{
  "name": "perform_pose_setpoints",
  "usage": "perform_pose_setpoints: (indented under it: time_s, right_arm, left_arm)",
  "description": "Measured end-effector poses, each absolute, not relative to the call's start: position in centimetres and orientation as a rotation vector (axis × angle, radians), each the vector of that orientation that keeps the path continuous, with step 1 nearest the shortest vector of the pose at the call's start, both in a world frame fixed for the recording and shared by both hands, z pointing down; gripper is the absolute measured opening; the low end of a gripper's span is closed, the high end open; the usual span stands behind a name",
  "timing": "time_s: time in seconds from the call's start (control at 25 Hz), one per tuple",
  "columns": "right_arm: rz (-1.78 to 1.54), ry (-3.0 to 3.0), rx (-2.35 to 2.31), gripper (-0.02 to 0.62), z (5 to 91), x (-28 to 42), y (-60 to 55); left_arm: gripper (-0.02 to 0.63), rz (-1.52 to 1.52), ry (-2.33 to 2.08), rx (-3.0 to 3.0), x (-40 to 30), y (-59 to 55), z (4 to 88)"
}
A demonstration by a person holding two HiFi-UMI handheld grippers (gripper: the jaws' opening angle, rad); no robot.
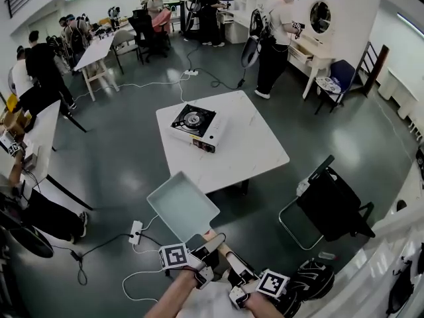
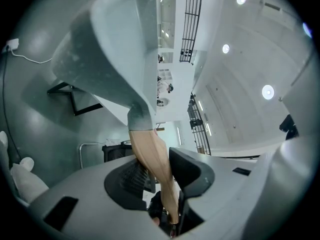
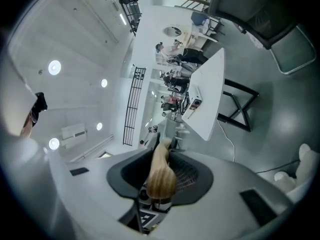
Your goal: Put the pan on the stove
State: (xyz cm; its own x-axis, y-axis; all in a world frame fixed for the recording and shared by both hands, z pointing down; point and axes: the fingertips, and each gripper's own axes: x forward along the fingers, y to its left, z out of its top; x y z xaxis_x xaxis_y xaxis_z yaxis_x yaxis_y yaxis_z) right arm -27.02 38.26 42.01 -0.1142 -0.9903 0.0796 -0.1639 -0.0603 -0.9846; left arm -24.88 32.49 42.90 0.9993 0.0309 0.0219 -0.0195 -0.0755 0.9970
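One white square surface [image 1: 260, 152] stands in the middle of the grey floor [image 1: 126, 158], and nothing but the stove rests on it. Right of it is a black folding chair [image 1: 333, 204]. The stove [image 1: 197, 126], a white portable burner with a black top and a round ring, sits on the far left part of the surface. The pan [image 1: 181, 205], pale grey-green and rectangular, is held in the air above the floor, just short of the surface's near edge and well apart from the stove. Its wooden handle [image 2: 152, 153] points back toward the person. The left tool [image 1: 211, 247] is clamped on that handle close to the pan's body, with both pads pressing its sides. The right tool [image 1: 240, 278] grips the handle's rounded end [image 3: 160, 176] between its jaws. A white power strip [image 1: 136, 232] lies on the floor below the pan.
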Motion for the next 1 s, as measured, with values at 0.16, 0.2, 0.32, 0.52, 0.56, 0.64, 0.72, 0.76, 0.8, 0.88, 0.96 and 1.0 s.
perform_pose_setpoints:
  time_s: [0.16,0.2,0.32,0.52,0.56,0.64,0.72,0.76,0.8,0.88,0.96,1.0]
  right_arm:
    - [-1.281,1.383,-1.31,0.109,42.2,-24.0,38.3]
    - [-1.281,1.378,-1.309,0.109,42.2,-23.4,38.2]
    - [-1.27,1.374,-1.309,0.109,42.2,-21.4,37.8]
    - [-1.269,1.365,-1.315,0.109,42.8,-17.6,35.2]
    - [-1.268,1.368,-1.318,0.109,42.9,-16.8,34.4]
    - [-1.27,1.369,-1.318,0.109,43.2,-15.2,32.7]
    - [-1.27,1.377,-1.318,0.109,43.5,-13.3,30.5]
    - [-1.273,1.378,-1.319,0.109,43.7,-12.3,29.3]
    - [-1.279,1.377,-1.32,0.109,44.0,-11.5,28.3]
    - [-1.282,1.389,-1.331,0.11,44.3,-9.6,26.1]
    - [-1.271,1.408,-1.335,0.109,44.0,-7.6,23.1]
    - [-1.274,1.413,-1.336,0.11,43.8,-6.7,21.6]
  left_arm:
    - [0.132,0.048,0.014,1.655,-21.6,32.6,43.1]
    - [0.132,0.049,0.021,1.655,-20.9,32.5,43.0]
    - [0.132,0.06,0.033,1.667,-18.9,32.0,43.0]
    - [0.132,0.087,0.03,1.67,-15.2,29.4,44.0]
    - [0.132,0.088,0.032,1.667,-14.4,28.7,44.1]
    - [0.132,0.081,0.044,1.662,-12.7,27.0,44.3]
    - [0.132,0.077,0.054,1.665,-10.7,24.8,44.6]
    - [0.132,0.083,0.055,1.669,-9.7,23.7,44.9]
    - [0.132,0.092,0.053,1.666,-8.8,22.6,45.2]
    - [0.132,0.104,0.043,1.652,-7.1,20.4,45.7]
    - [0.132,0.099,0.052,1.671,-5.1,17.3,45.2]
    - [0.132,0.099,0.057,1.692,-4.1,15.7,44.8]
